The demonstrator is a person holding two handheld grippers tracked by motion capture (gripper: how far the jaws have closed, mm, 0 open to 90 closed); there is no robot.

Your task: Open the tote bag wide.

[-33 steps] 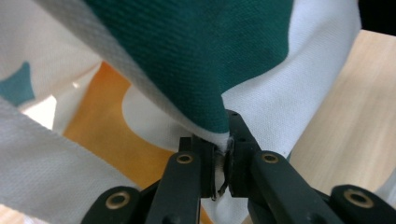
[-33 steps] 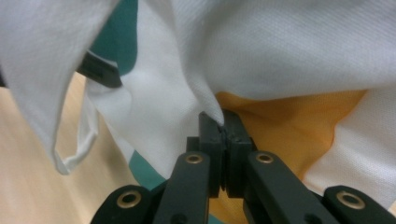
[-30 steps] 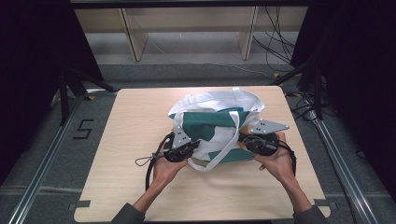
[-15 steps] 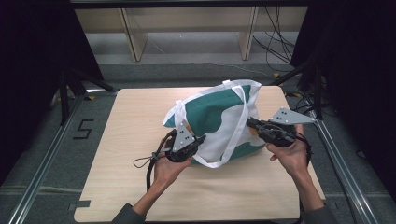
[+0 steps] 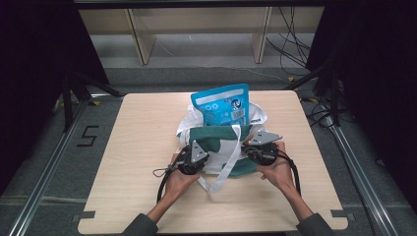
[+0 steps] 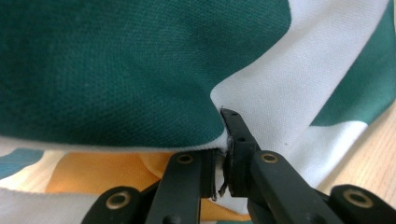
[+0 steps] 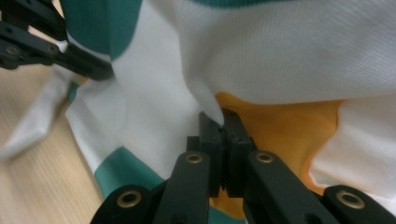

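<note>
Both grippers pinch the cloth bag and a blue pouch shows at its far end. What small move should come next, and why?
Probably pull the bag a little further toward the person. Both the left gripper and right gripper are clamped on its cloth, and the blue pouch is only partly out.

The left gripper (image 6: 219, 175) pinches the edge of a green and white cloth bag (image 6: 140, 70), with orange fabric (image 6: 107, 172) below and the wooden table (image 6: 373, 154) at right.

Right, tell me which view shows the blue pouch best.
The high view: the blue pouch stands out of the tote bag behind the left gripper and right gripper, its label readable as print. The two gripper views look closely at green, white and orange cloth pinched in shut jaws, no pouch.
</note>
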